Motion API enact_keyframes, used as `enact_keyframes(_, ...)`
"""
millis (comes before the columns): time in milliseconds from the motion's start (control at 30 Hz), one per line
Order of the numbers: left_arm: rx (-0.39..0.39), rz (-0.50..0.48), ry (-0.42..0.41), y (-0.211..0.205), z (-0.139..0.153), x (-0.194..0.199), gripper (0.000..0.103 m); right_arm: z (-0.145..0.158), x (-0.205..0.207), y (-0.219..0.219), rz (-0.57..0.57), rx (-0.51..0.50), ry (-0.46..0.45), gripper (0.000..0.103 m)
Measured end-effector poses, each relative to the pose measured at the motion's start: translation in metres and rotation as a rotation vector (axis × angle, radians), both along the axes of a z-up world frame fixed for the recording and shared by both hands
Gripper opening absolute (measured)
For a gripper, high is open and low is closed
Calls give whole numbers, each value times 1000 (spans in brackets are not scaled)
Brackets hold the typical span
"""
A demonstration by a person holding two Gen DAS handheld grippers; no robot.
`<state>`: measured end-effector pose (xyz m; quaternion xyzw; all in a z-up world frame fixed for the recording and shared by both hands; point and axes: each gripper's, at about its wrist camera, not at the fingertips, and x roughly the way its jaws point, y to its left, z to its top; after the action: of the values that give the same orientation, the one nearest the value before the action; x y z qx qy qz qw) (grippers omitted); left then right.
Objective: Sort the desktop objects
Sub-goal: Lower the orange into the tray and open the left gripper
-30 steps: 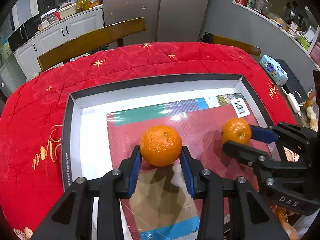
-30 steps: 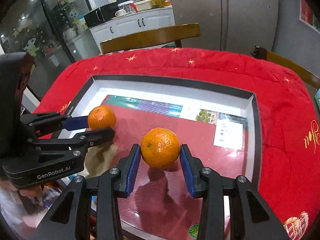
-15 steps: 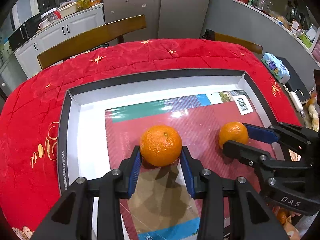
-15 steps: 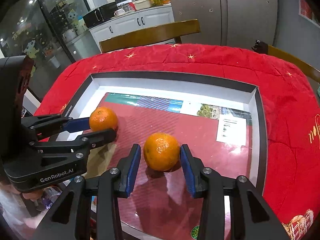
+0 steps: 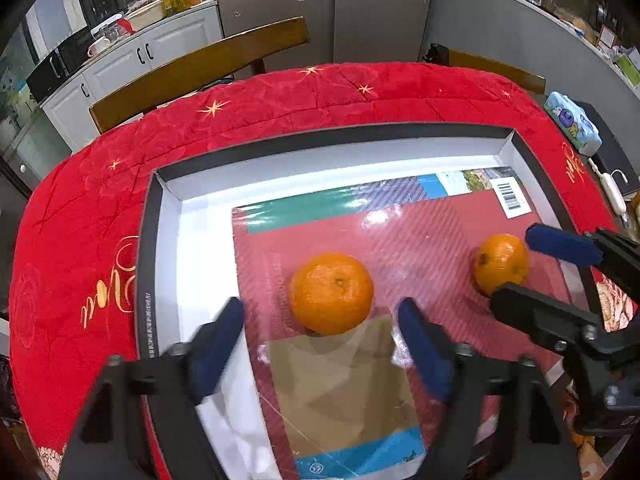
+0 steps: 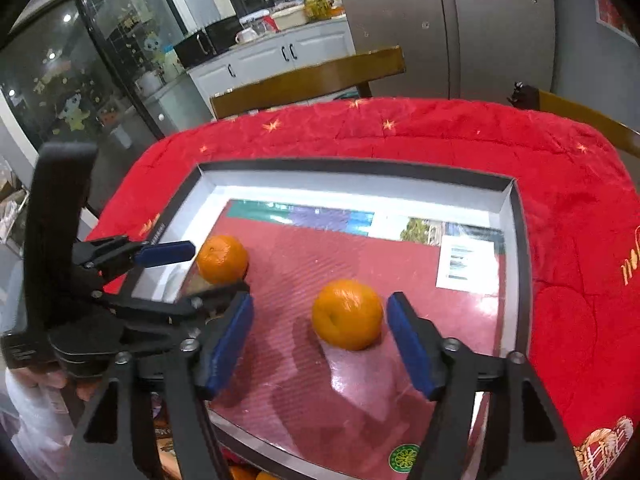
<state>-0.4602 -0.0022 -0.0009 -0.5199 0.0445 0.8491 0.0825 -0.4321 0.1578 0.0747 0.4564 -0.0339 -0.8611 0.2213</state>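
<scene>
Two oranges lie in a shallow box with white walls (image 5: 320, 162) (image 6: 360, 184), on a red printed sheet. The left orange (image 5: 331, 292) (image 6: 222, 258) rests free between the open fingers of my left gripper (image 5: 320, 334) (image 6: 200, 268). The right orange (image 6: 347, 313) (image 5: 501, 263) rests free between the open fingers of my right gripper (image 6: 320, 340) (image 5: 532, 264). Neither orange is touched by the blue pads (image 5: 218, 340) (image 6: 408, 344).
The box sits on a red quilted tablecloth (image 5: 80, 240) (image 6: 580, 240). Wooden chairs (image 5: 200, 68) (image 6: 312, 80) stand behind the table. A blue tissue pack (image 5: 572, 122) and a white cable (image 5: 612, 192) lie at the right. Snack packets (image 6: 240, 472) show below the near edge.
Both grippers have opened and let go of their oranges, which now rest on the sheet in the box. Both grippers have drawn back a little.
</scene>
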Motion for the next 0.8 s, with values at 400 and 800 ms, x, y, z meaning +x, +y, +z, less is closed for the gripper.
enact_keyframes(400,29,44,74,-20,24,6,98,18,3,9,-3,-45,20,100)
enact_keyframes(800,53,85,75,-29,29,-2,100,25,6,13,-17,-22,59,103)
